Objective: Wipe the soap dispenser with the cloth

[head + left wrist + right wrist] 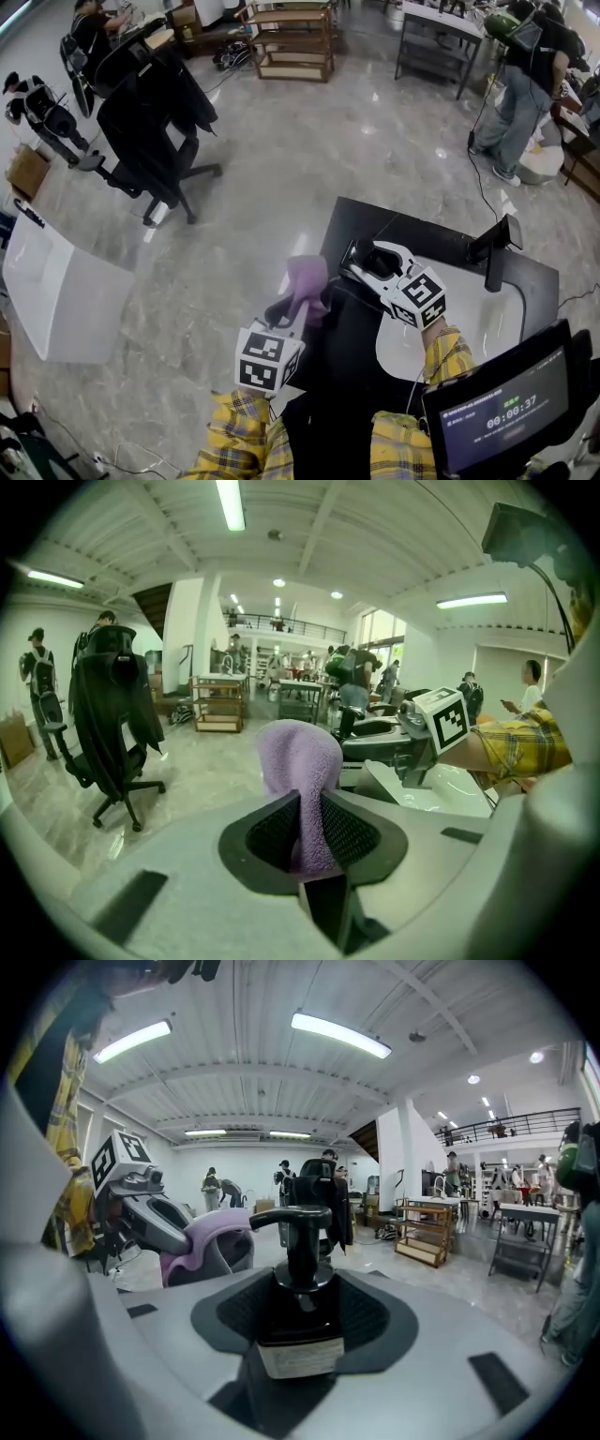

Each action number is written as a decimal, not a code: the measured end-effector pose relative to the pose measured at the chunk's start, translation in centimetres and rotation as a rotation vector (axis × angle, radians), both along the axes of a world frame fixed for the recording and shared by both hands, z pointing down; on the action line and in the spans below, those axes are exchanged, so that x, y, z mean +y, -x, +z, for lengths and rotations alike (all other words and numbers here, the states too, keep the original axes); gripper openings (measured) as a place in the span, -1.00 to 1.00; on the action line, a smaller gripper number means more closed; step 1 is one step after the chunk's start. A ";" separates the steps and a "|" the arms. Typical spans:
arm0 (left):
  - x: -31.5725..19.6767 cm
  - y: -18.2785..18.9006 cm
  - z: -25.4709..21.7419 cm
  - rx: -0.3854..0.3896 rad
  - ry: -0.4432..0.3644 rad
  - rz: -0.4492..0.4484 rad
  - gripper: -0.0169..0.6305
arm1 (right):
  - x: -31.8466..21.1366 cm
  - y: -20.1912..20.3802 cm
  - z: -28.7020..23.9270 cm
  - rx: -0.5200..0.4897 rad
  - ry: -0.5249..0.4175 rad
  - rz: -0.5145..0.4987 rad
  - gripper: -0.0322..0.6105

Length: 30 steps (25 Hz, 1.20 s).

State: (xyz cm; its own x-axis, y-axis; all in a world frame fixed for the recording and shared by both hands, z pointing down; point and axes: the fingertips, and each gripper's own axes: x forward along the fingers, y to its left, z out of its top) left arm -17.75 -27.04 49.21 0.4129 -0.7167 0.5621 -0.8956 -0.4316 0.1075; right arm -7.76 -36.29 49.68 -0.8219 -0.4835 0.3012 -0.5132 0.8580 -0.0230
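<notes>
The left gripper point(292, 309) was pinched tight on a purple cloth point(302, 761) that stood up out of its jaws. The right gripper point(367, 260), jaws wide, gripped the black soap dispenser point(298, 1283) by its body, near the cloth.

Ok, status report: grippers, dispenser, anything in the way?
Left gripper shut on purple cloth. Right gripper shut on black soap dispenser, upright. Cloth close beside dispenser; contact unclear. Nothing between them.
</notes>
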 end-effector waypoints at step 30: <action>0.7 0.8 0.3 0.024 0.008 0.006 -0.76 | 1.5 -0.3 -1.5 -0.035 -0.033 -0.018 -0.16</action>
State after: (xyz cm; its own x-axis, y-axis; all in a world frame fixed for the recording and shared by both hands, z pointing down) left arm -18.52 -26.31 49.48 0.4304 -0.7099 0.5574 -0.8903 -0.4358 0.1325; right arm -7.46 -34.80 48.22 -0.8401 -0.4782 0.2562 -0.4974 0.8674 -0.0119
